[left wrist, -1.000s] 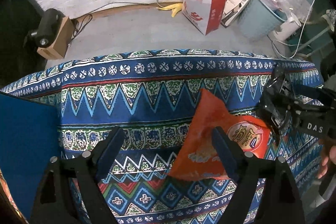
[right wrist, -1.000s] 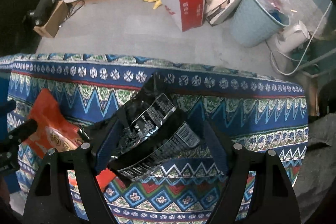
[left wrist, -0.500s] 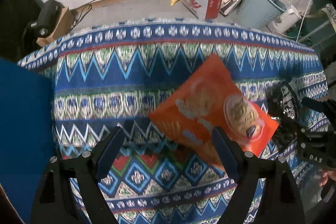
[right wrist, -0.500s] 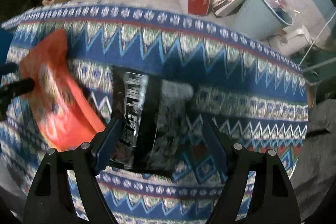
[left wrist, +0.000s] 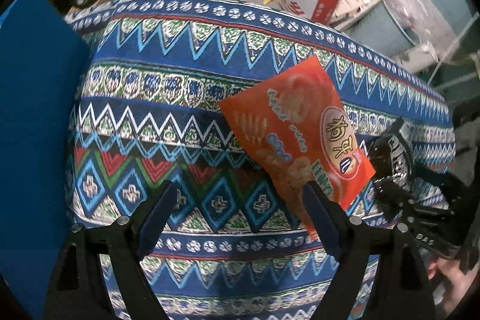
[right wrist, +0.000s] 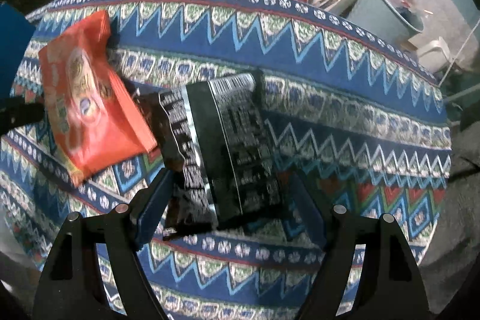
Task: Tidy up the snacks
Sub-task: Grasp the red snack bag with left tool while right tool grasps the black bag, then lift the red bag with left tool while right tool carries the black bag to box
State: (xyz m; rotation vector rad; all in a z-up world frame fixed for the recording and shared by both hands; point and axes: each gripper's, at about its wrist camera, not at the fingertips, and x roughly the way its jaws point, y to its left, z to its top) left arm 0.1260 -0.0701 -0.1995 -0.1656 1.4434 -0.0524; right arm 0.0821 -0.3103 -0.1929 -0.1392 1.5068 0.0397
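The orange snack bag (left wrist: pixel 300 137) hangs diagonally from the left hand-held gripper (left wrist: pixel 240 200) – the right finger touches it. The right hand-held gripper (right wrist: pixel 228 197) probably grips the black snack bag (right wrist: pixel 225 149), long axis up the frame.

Left gripper (left wrist: pixel 240 200) points steeply downward, jaws spread wide. Its right-hand finger (left wrist: pixel 319 210) overlaps the lower edge of a packet; the other finger stands clear with open gap between. Contact not resolvable from this view. Right gripper (right wrist: pixel 229 201) points straight down, jaws also wide, a packet lying between the two fingers; whether the pads press on it cannot be told. From the left wrist view the right gripper appears at the frame's right edge, with part of the person's hand (left wrist: pixel 447 281) behind it.
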